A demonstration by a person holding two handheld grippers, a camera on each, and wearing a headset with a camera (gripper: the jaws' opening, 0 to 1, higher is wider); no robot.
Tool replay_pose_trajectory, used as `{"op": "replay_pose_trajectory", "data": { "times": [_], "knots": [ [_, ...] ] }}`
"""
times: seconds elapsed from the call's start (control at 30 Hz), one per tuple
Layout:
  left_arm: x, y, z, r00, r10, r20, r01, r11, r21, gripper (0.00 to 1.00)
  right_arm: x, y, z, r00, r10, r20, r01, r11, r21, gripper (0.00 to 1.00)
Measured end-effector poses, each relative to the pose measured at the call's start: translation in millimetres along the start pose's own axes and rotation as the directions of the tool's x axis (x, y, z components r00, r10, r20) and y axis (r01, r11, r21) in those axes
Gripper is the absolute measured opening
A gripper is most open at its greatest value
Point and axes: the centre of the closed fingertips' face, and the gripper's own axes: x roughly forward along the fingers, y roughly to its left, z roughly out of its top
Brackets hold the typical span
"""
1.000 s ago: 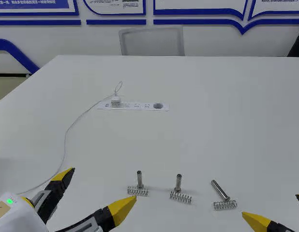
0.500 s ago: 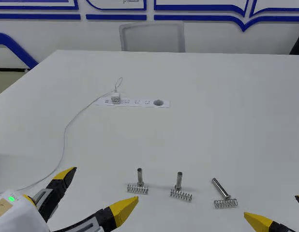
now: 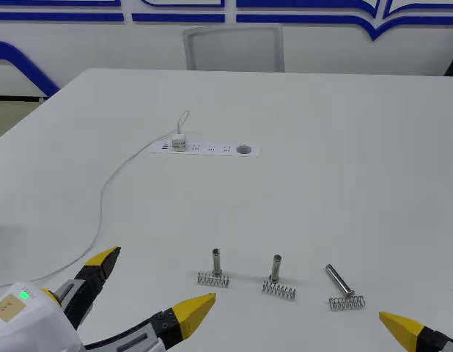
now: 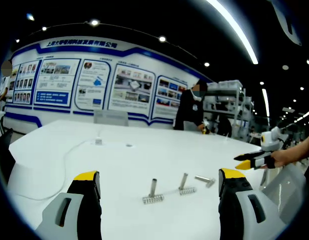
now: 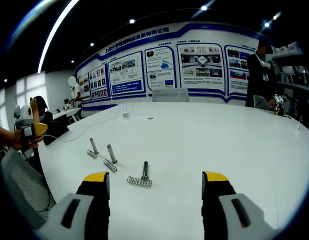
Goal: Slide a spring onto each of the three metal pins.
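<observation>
Three metal pins stand in a row on the white table: left pin (image 3: 216, 261), middle pin (image 3: 275, 268), right pin (image 3: 338, 280). The right one leans over, seemingly on its side. A spring lies at each pin's foot: left spring (image 3: 212, 279), middle spring (image 3: 278, 290), right spring (image 3: 347, 302). My left gripper (image 3: 149, 290) hovers open to the left of the row, holding nothing. My right gripper (image 3: 430, 312) sits open at the right edge. The left gripper (image 4: 159, 177) faces the pins (image 4: 153, 187). The right gripper (image 5: 155, 177) has the nearest pin (image 5: 145, 170) and its spring (image 5: 139, 181) just ahead.
A power strip (image 3: 205, 149) with a white plug and a cable (image 3: 102, 202) lies mid-table, the cable running off to the left. A grey chair (image 3: 234, 48) stands behind the far edge. A person (image 5: 262, 72) stands at the table's far side.
The head camera has shifted a little, so the whole picture has moved. The grippers, pins and springs keep their places.
</observation>
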Motion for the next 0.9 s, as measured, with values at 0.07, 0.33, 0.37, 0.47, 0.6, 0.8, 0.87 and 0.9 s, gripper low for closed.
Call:
{"op": "replay_pose_trajectory", "data": {
  "times": [0.07,0.33,0.37,0.47,0.6,0.8,0.87,0.9],
  "knots": [
    [-0.2,-0.2,0.8,1.0000,-0.001,0.003,0.001,1.000,0.004,1.00,1.0,2.6,-2.1,0.9997,0.021,-0.012,-0.021,1.000,0.013,0.75],
    [0.3,-2.5,2.5,0.9999,-0.009,0.013,0.009,1.000,0.000,1.00,2.5,1.7,0.6,0.9982,0.037,-0.048,-0.037,0.999,-0.016,0.73],
    [0.8,-5.3,5.1,0.9993,-0.024,0.029,0.025,1.000,-0.008,1.00,3.3,1.4,3.9,0.9982,0.038,-0.046,-0.039,0.999,-0.017,0.73],
    [0.9,-8.0,8.9,0.9981,-0.035,0.051,0.035,0.999,-0.005,1.00,6.1,-0.1,7.8,0.9976,0.042,-0.055,-0.045,0.998,-0.043,0.73],
    [1.1,-7.9,7.7,0.9986,-0.032,0.043,0.032,0.999,0.011,1.00,11.0,-2.9,9.5,0.9966,0.050,-0.066,-0.053,0.997,-0.049,0.73],
    [0.8,-5.8,5.7,0.9993,-0.022,0.031,0.022,1.000,0.022,1.00,17.5,6.2,10.3,0.9901,0.099,-0.099,-0.108,0.990,-0.090,0.68],
    [1.1,-5.8,3.4,0.9996,-0.022,0.019,0.021,0.999,0.029,1.00,19.7,3.6,12.2,0.9915,0.081,-0.102,-0.094,0.987,-0.131,0.68],
    [1.4,-5.7,2.2,0.9997,-0.021,0.013,0.021,0.999,0.032,1.00,20.4,3.5,12.2,0.9909,0.084,-0.105,-0.098,0.986,-0.133,0.68]
  ]
}}
